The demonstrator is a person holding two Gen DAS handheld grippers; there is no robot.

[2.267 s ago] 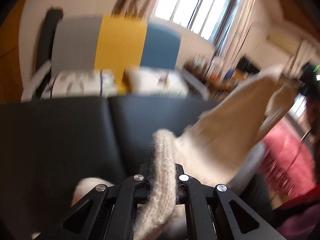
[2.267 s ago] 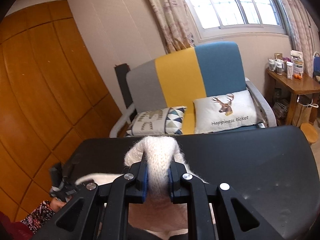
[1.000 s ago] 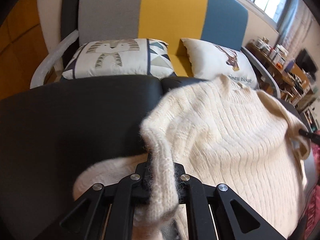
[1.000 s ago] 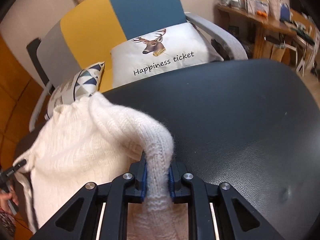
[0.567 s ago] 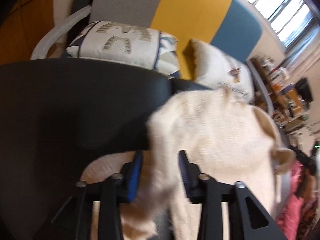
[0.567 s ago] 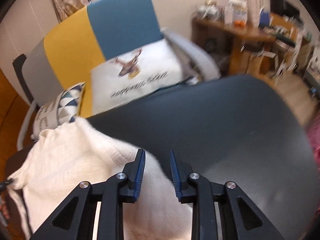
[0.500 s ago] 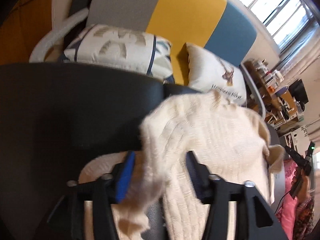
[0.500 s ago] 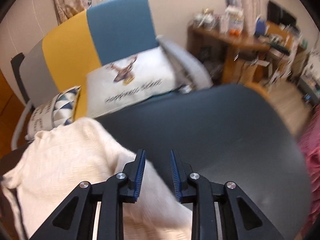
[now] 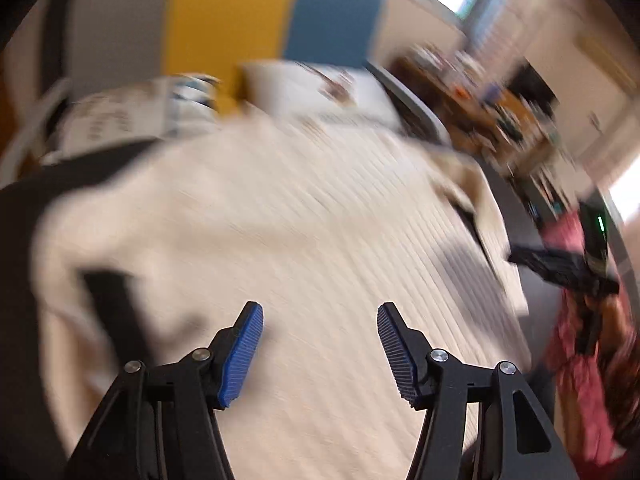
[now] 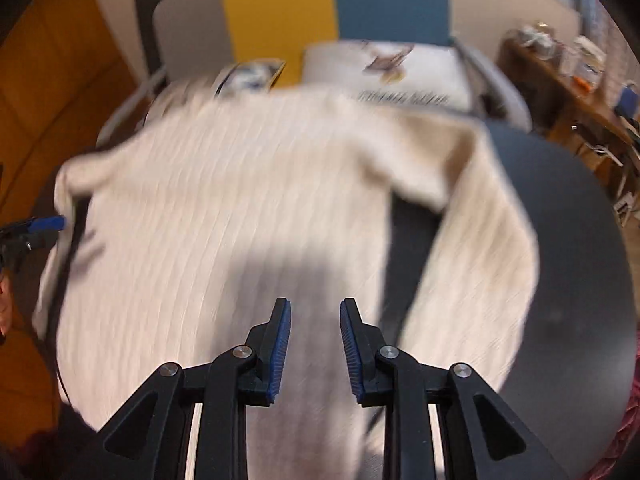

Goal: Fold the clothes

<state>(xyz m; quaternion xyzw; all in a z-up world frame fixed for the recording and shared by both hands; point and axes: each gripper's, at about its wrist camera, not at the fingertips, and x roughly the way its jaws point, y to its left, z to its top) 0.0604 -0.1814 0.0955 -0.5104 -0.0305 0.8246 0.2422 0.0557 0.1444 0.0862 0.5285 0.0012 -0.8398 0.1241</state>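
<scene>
left gripper (image 9: 320,344) gaping, holding nothing | right gripper (image 10: 315,344) parted, narrower, holding nothing | cream knit sweater (image 9: 300,220) spread mid-frame on black table (image 10: 580,240) | risk: lower-left sleeve bunched, skewing fold

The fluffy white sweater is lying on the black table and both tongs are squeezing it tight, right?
Not quite. The sweater does lie on the black table, but both tongs are open, squeezing nothing: the left tongs in the left wrist view, the right tongs in the right wrist view.
</scene>
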